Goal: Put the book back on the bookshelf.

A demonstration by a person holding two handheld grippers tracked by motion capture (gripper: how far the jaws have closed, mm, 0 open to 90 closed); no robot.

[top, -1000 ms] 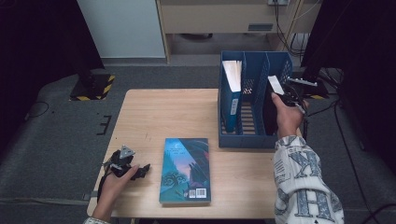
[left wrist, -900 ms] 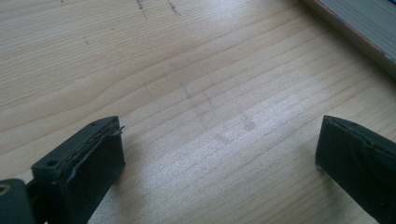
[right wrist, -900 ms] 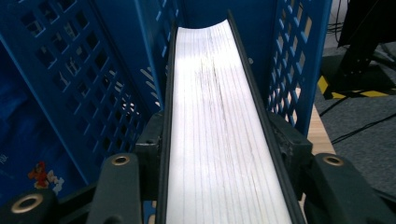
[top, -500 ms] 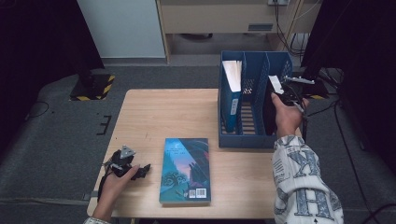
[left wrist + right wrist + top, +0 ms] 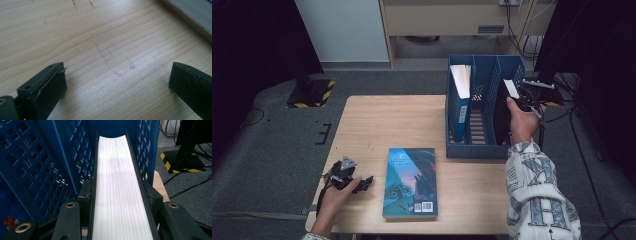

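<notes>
The work in hand is filing books upright into the blue perforated plastic file rack [image 5: 472,150] at the upper right of the high view, and it looks roughly two-thirds done. One blue-spined book [image 5: 460,102] already stands upright in the rack's left compartment. A second, the black-covered book with white page edges [image 5: 501,112], stands in the right compartment with its top edge above the rack wall. The right gripper [image 5: 523,96] pinches this book near that top edge; in the right gripper view the jaws press on both covers with the white page block [image 5: 120,195] running away between them toward the rack's far wall. Its jaws have just been closing on the book, so the grip reads as firm rather than letting go (whether the book's lower edge already rests on the rack floor I cannot tell).

What is left — the third book, a paperback with a dark teal illustrated cover [image 5: 411,181], lies flat at the lower centre of the high view on the pale wooden table [image 5: 377,125], untouched. The left gripper [image 5: 362,184] rests on the table just left of it, jaws spread wide with only bare wood between them; the paperback's page edge [image 5: 195,15] shows at the upper right of the left gripper view.
</notes>
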